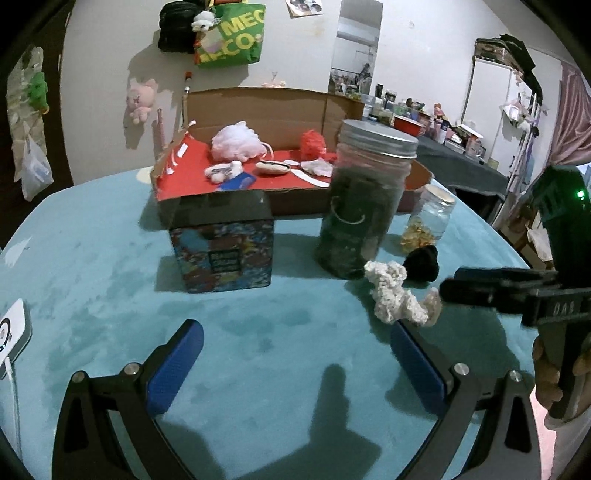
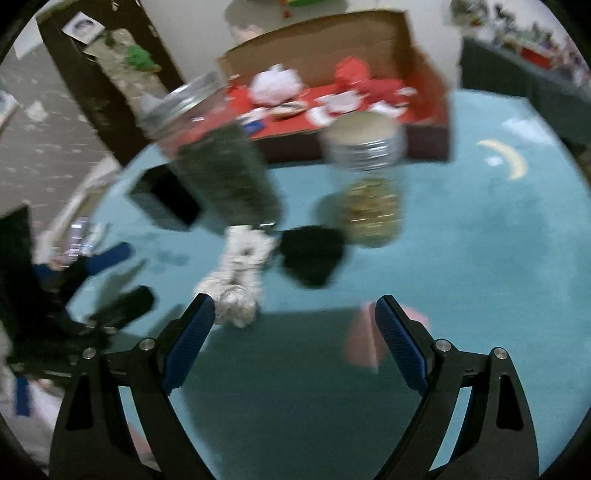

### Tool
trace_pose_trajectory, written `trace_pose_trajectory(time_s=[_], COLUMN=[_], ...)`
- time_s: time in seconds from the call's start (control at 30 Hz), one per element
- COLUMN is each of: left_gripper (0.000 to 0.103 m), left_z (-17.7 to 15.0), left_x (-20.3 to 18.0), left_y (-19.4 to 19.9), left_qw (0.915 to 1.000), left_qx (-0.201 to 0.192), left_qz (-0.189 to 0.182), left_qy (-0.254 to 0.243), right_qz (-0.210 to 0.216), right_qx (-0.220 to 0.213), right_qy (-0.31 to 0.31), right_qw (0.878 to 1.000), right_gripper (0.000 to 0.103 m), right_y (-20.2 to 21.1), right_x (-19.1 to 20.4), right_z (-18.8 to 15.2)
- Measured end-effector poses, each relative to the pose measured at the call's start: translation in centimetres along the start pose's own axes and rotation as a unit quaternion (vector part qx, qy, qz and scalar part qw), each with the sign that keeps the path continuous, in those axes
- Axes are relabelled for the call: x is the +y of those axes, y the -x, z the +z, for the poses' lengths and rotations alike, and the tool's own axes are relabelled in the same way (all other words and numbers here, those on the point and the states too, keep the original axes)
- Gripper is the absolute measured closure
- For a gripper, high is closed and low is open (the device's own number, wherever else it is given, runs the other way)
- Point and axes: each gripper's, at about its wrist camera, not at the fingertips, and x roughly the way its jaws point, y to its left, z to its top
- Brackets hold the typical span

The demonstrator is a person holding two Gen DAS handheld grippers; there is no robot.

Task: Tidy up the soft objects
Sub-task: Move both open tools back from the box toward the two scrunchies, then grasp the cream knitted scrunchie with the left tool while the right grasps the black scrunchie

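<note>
While empty, right gripper gapes, cream knitted piece just beyond left finger

Table: round, teal cloth cover, crescent-moon print toward one edge.
Large jar: clear, grey screw lid, upright near the table's middle, dark contents.
Small jar: clear, pale lid, upright just beside the large one; yellow pieces at the bottom.
Patterned box: multicolour sides, dark top, standing against the front wall of the cardboard box.
White device with a cable at the table's left edge.
Wall behind: green bag, black bag, pink plush hanging.
Background right: cluttered dark-covered counter, pink curtain.
</note>
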Motion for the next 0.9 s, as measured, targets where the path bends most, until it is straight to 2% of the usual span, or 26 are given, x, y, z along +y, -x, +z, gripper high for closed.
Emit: trace_pose_trajectory(time_s=[0.13,0.23,0.4,0.67,0.77,0.87,0.9], left_gripper=[0.000,0.000,0.000,0.011,0.020,0.036,0.044], left_z=[0.2,0.5,1.1,1.7,1.9,1.9,1.9], left_x=[-0.7,-2.2,-4.6,-5.3,-5.4,-5.5,-5.5], left_y=[-0.5,-1.2,-2.6,-4.6,-5.0,-5.5,-5.6], left_qw=[0.9998,0.9990,0.9971,0.9948,0.9924,0.9870,0.9850], left_qx=[0.007,0.011,0.021,0.047,0.054,0.067,0.071], left_qz=[-0.016,-0.036,-0.060,-0.080,-0.102,-0.140,-0.153], left_qy=[-0.009,-0.024,-0.043,-0.043,-0.043,-0.040,-0.037], right_qz=[-0.009,-0.032,-0.056,-0.041,-0.027,-0.016,-0.014], right_qx=[-0.031,-0.042,-0.037,-0.024,-0.017,-0.012,-0.010], right_qy=[-0.008,-0.016,-0.027,-0.016,-0.019,-0.027,-0.031], right_qw=[0.999,0.998,0.997,0.999,0.999,0.999,0.999], right_gripper=[0.014,0.014,0.014,0.014,0.016,0.024,0.028], right_y=[1.1,1.8,1.9,0.6,-0.3,-1.0,-1.3], right_x=[0.1,-0.5,-2.0,-2.3,-2.2,-2.1,-2.0], right_z=[0.1,0.2,0.4,1.1,1.5,1.8,1.9])
